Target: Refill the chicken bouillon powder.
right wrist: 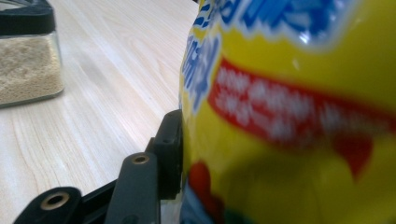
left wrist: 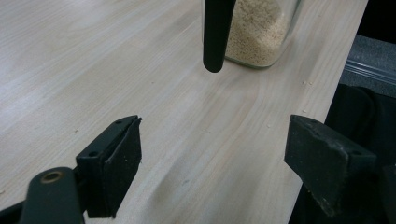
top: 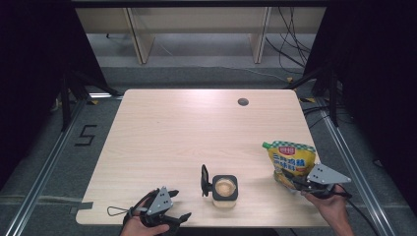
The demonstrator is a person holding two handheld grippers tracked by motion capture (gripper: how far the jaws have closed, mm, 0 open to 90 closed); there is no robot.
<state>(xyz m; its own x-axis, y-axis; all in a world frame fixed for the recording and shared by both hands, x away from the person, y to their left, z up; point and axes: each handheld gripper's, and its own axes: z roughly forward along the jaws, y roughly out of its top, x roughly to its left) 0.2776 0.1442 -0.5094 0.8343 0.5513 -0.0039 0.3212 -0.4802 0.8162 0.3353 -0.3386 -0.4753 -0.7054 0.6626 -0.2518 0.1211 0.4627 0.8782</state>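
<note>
A square glass jar point(top: 225, 189) with a black rim is seen near the front edge of the wooden table point(top: 187, 132), slightly right of centre; it is partly filled with pale, sandy granules, and its black lid point(top: 204, 180) is swung open and stands upright at the jar's left side. In the left gripper view the lid's lower end hangs in front of the glass, and the granules are heaped against the wall. A yellow pouch point(top: 290, 163) with blue lettering and a red band is held at the right side of the table, well apart from the jar. Its long axis runs away from the person, its green-edged top pointing toward the far side of the table and leaning slightly left, its bottom end toward the right hand. The right gripper point(top: 306, 183) is clamped on the pouch's lower part; in the right gripper view one black jaw is pressed flat against the yellow film. The left gripper point(top: 173, 220) is held low at the front left edge, its jaws spread wide with bare table between them.
</note>
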